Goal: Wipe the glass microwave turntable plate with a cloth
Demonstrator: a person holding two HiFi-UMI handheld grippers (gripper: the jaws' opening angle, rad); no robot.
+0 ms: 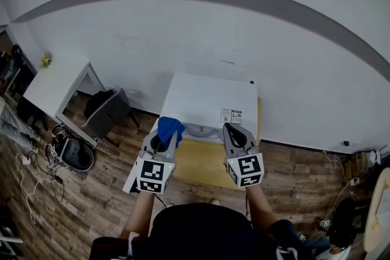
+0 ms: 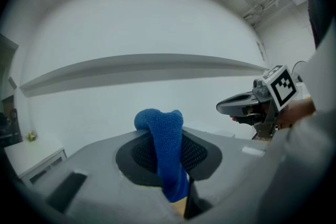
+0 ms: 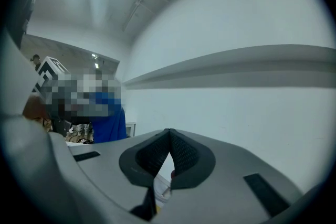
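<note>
We look from the head steeply down on the left tool (image 1: 164,138), the right tool (image 1: 236,131) and the white appliance (image 1: 210,100) ahead. Each tool's camera sits close behind its own jaws, facing the white wall (image 2: 157,23) nearly level. All views share that wall; each tool view catches the other tool.

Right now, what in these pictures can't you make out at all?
- Glass plate: in the head view, only a pale shape at the front of the microwave, between the left gripper and the right gripper; I am not sure it is the plate.
- Microwave label: head view, too small to read.
- Where the left jaws meet: left gripper view, covered by the blue cloth.
- Right gripper view, left side: blurred over afterwards.
</note>
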